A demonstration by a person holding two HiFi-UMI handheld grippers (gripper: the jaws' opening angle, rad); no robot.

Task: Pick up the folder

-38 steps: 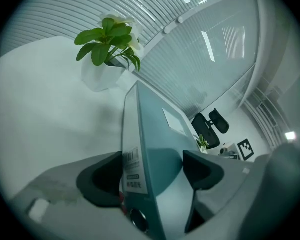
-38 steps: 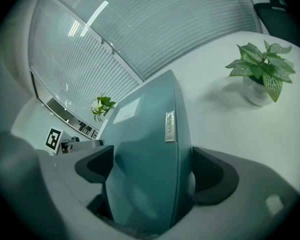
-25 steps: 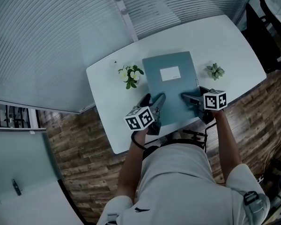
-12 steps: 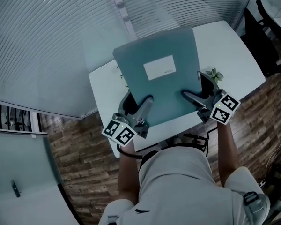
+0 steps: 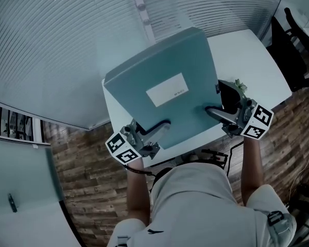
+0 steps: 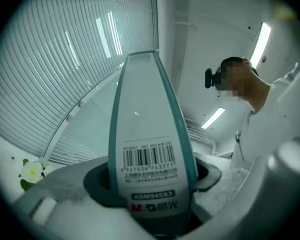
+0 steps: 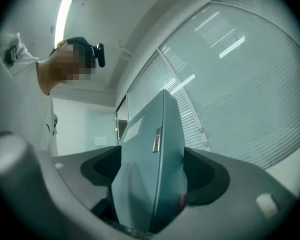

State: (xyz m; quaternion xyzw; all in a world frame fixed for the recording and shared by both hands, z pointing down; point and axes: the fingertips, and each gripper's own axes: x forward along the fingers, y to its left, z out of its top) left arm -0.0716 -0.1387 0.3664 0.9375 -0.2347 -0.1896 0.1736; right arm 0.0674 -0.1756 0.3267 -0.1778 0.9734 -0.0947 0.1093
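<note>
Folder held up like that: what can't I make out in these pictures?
Head view: the folder hides most of the table; the print on its label is too small.
Left gripper view: the flowers are tiny, near the edge.
Right gripper view: the label is seen edge-on.

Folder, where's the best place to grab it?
Probably the near edge, coming from the person's side, one pinch toward each corner. The folder is a wide, flat box, so its edge fits a pinch and two spread grips steady it.

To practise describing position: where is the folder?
The folder hangs centre of the head view, over the table, near edge between the closing jaws of left gripper and right gripper.
</note>
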